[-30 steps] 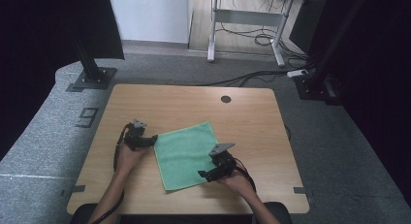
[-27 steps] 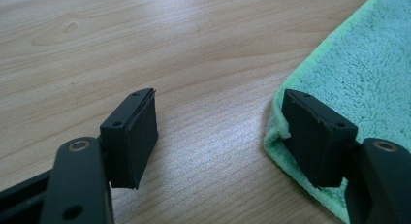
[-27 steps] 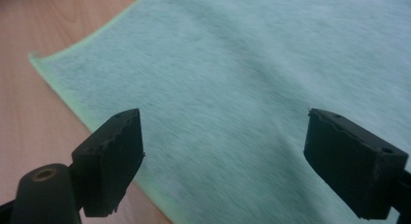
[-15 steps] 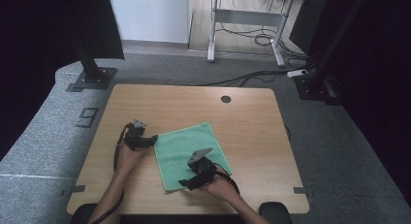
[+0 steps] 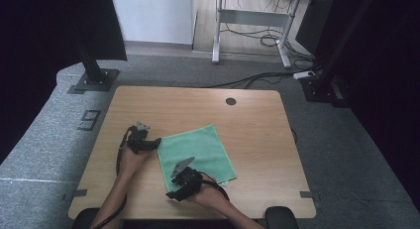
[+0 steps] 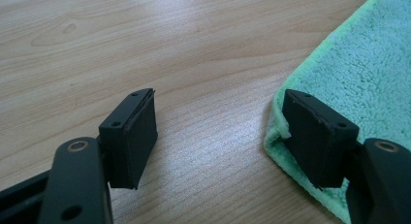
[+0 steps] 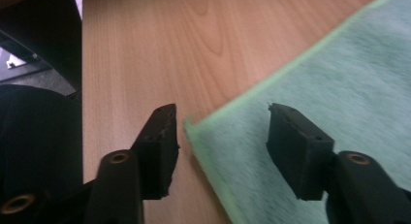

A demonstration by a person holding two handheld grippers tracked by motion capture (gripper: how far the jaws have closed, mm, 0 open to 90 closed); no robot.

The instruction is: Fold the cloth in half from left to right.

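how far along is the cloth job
Early. The green cloth lies spread flat on the table, no fold made. In hand: the left gripper stands open at one corner, and the right gripper, jaws just closing, straddles the near corner without pinching it. Left: grip both corners and, likely, fold.

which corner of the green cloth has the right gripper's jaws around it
The near-left corner of the green cloth: the right gripper straddles it, jaws closing, not yet pinching. The left gripper is at the far-left corner.
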